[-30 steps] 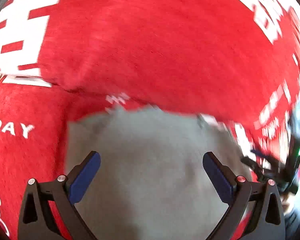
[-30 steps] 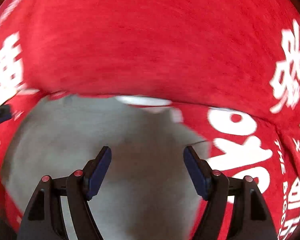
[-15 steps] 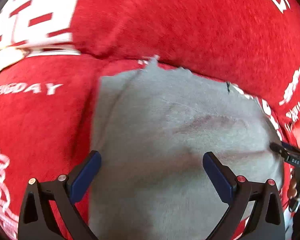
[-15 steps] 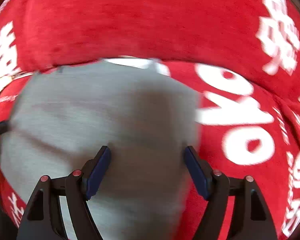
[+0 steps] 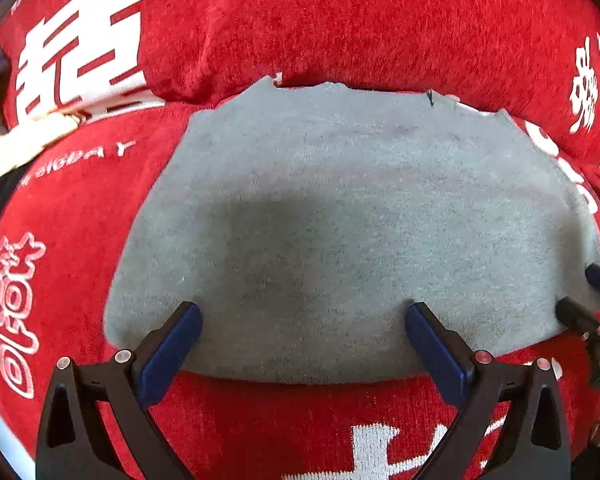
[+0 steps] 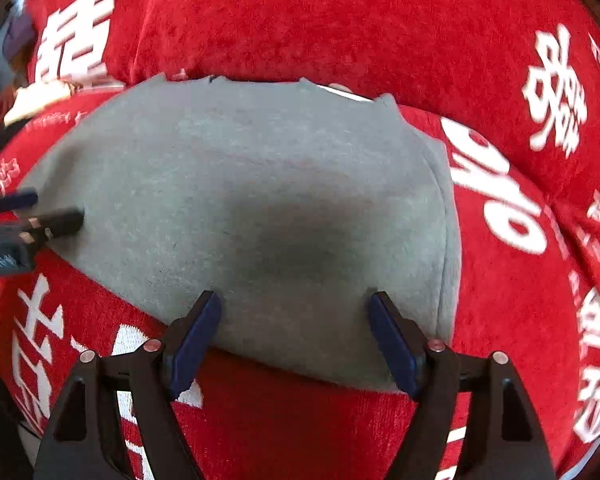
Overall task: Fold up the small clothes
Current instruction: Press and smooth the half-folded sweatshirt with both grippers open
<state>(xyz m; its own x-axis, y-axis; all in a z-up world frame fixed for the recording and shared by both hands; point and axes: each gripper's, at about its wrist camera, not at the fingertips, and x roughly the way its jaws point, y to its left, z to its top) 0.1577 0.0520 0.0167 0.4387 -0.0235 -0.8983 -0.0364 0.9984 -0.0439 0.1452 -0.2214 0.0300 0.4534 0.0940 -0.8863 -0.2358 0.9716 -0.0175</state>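
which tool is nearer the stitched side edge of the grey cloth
Right. The right tool is beside the stitched side edge of the grey cloth; the left tool is over the opposite side.

Both views are taken from fisheye cameras mounted behind the fingers of each tool, and both are pitched steeply downward at close range. In the left wrist view, the left tool (image 5: 300, 344) is framed at the bottom edge, with the grey garment (image 5: 340, 220) filling the centre and the red printed blanket (image 5: 340, 20) around it. In the right wrist view, the right tool (image 6: 296, 336) is seen the same way over the same grey garment (image 6: 240, 184) and red printed blanket (image 6: 340, 20). The garment is shared by both views; the right tool (image 5: 596, 300) is caught at the right edge of the left view, and the left tool (image 6: 24, 216) at the left edge of the right view
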